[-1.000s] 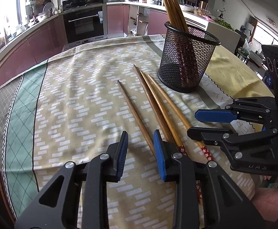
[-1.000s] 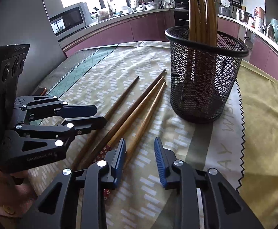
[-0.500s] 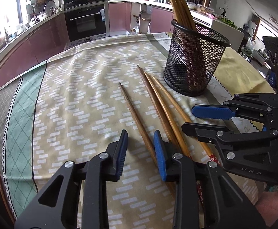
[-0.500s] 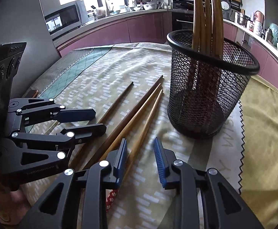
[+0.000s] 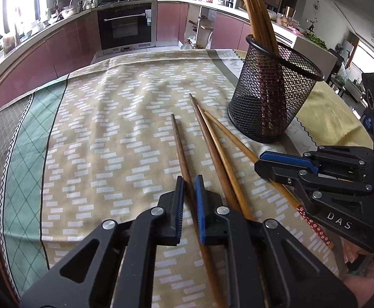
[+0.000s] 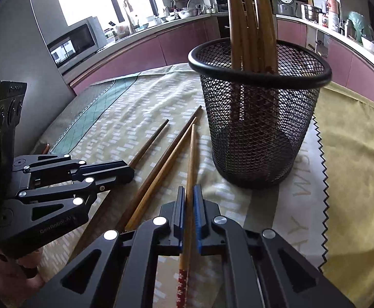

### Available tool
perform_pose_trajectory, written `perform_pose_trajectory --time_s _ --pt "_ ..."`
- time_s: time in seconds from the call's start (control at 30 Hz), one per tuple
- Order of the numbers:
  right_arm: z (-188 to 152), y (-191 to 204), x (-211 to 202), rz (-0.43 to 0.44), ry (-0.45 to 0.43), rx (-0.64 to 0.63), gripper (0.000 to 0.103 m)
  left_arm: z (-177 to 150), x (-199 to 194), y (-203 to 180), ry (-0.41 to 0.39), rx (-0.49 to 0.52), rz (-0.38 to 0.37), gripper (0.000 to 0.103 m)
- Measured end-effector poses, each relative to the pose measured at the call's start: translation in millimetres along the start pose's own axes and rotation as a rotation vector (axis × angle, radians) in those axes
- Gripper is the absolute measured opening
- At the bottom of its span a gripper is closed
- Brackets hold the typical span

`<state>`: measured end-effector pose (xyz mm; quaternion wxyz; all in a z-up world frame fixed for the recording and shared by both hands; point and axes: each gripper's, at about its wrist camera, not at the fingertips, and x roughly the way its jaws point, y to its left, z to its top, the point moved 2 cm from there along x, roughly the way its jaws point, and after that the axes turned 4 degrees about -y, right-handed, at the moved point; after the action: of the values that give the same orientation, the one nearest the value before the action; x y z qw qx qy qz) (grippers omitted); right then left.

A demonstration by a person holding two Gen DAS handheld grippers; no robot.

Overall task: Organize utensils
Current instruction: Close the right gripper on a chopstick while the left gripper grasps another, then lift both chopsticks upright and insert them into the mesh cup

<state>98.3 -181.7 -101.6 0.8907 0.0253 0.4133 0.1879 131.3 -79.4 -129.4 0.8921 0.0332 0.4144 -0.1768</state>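
chopsticks, four loose on the patterned cloth [image 5: 104, 133], left wrist view: the dark chopstick [image 5: 180, 143] lies between the narrowed jaws of the left gripper [image 5: 188, 188], which look clamped on it, two more lie just right of those jaws, and the right gripper [image 5: 264, 163] is seen side-on at the fourth, its grip hidden here. right wrist view: the right gripper [image 6: 189, 200] has its jaws closed on the light chopstick [image 6: 192, 159], red-patterned end behind them, mesh holder [image 6: 258, 128] ahead and right with several already standing in it; pick-up step, judged, and next calls for lifting and tipping each upright over the rim.
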Motion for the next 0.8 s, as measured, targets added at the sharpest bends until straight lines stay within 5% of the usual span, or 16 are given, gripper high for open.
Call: perform_pose_trajectory --time_s 0.8 --pt "3 -5 -53 0.121 -0.119 0.011 0.006 2 -60 -12 -0.096 0.007 -0.113 0.008"
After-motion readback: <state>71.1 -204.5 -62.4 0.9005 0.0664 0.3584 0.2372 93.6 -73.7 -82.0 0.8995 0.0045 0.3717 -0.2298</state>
